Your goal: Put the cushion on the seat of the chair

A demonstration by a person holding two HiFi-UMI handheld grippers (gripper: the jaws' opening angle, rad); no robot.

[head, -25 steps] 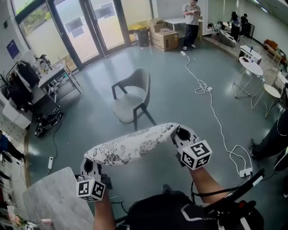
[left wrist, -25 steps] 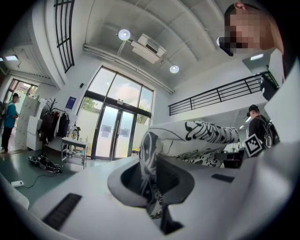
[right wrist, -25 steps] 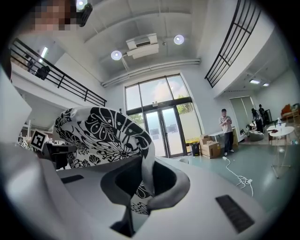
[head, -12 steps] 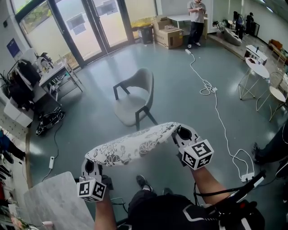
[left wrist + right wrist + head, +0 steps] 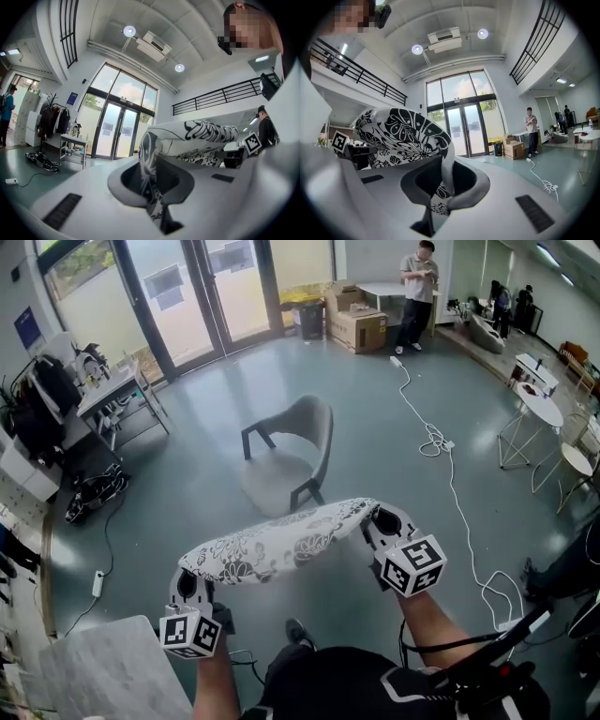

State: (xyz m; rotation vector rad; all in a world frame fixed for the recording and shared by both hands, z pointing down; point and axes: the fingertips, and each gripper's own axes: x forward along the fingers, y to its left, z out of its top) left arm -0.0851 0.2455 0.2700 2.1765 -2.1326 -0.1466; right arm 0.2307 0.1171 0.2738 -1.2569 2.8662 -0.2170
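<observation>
A flat cushion with a black-and-white flower print hangs level between my two grippers, above the floor. My left gripper is shut on its left edge; the fabric is pinched between the jaws. My right gripper is shut on its right edge, with the cloth caught in its jaws. The grey chair with dark legs stands on the floor beyond the cushion, its seat bare and its backrest to the right.
A white cable runs over the floor right of the chair. A marble table lies at lower left. Desk and bags stand at left, cardboard boxes and a person by the glass doors, round tables at right.
The chair has come nearer and shifted slightly right in the head view as I walk toward it. The cushion stays held the same way between both grippers.
</observation>
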